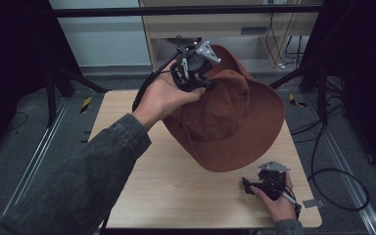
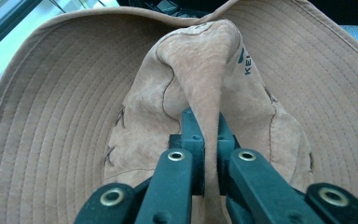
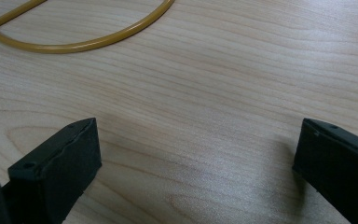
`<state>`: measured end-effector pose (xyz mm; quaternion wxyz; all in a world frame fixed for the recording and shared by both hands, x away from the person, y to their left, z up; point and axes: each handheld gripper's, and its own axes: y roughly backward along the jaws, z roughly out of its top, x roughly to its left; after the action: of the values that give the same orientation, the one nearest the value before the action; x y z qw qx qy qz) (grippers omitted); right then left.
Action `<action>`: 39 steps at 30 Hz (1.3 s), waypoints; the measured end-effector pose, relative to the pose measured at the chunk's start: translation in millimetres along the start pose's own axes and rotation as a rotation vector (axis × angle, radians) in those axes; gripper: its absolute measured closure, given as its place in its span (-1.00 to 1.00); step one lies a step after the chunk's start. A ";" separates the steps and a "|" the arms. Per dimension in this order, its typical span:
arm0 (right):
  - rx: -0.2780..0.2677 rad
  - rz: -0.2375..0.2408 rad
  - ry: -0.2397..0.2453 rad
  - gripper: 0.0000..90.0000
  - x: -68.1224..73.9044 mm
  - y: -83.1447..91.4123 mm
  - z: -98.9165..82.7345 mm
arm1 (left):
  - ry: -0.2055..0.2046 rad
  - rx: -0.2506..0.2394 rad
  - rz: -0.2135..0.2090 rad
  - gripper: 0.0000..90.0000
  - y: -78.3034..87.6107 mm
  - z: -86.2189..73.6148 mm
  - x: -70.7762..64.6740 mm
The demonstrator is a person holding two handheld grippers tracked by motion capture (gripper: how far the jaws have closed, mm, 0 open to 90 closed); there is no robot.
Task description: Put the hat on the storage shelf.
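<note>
Pinching a fold of the brown hat's [image 1: 235, 122] crown, the left gripper [image 1: 203, 81] is holding it up off the wooden table [image 1: 176, 186], over the far half, with the brim tilting toward the camera. In the left gripper view the jaws are clamping tight on a ridge of suede-looking fabric, and the stitched brim [image 2: 51, 116] is curving all around behind it. Meanwhile the right gripper [image 1: 248, 186] is sitting low near the front right corner of the table, just below the hat's lower edge, apart from it. Its jaws are standing wide apart with nothing but bare wood between them. A yellow ring [image 3: 88, 42] with a straight bar is lying on the table ahead of it.
</note>
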<state>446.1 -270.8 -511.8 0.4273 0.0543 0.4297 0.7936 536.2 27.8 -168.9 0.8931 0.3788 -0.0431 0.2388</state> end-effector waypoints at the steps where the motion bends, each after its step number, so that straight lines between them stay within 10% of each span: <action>1: -0.001 0.004 0.001 -0.99 -0.1 0.0 0.0 | 0.001 -0.001 -0.002 0.97 -3.1 1.5 0.1; 39: -0.005 0.000 0.001 -0.98 -0.4 0.1 -0.2 | 0.051 0.078 -0.061 0.95 -74.4 -6.3 5.7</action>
<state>446.3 -271.2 -511.8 0.4270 0.0527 0.4278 0.7949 574.8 -10.1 -220.7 0.8853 0.4083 0.0008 0.2225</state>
